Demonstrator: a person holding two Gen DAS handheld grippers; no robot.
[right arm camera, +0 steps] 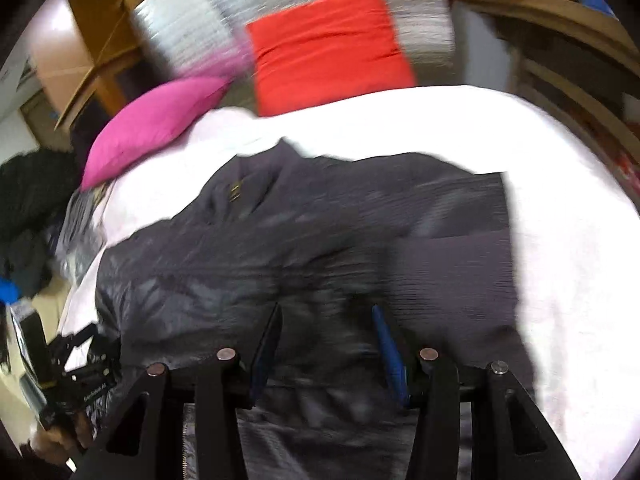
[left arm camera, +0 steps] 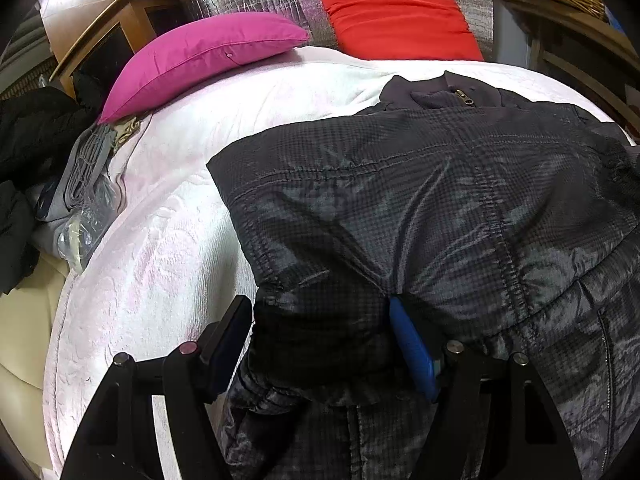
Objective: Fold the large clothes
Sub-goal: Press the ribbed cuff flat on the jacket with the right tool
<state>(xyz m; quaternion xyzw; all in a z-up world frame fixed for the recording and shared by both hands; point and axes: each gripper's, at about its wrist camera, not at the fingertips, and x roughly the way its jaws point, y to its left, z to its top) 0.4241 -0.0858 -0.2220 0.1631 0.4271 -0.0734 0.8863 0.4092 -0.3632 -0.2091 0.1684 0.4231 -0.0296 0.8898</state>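
The dark quilted jacket (left arm camera: 440, 200) lies spread on the white bed cover (left arm camera: 168, 240), its near hem bunched between the spread fingers of the left hand-held gripper (left arm camera: 320, 344); the right hand-held gripper (right arm camera: 326, 344) straddles the hem too, grip unclear through blur. The slick shell could slip free mid-fold. Beyond lie a pink cushion (left arm camera: 200, 56), a red cushion (left arm camera: 396, 12) and, left, piled clothes (left arm camera: 36, 136), none obstructing.
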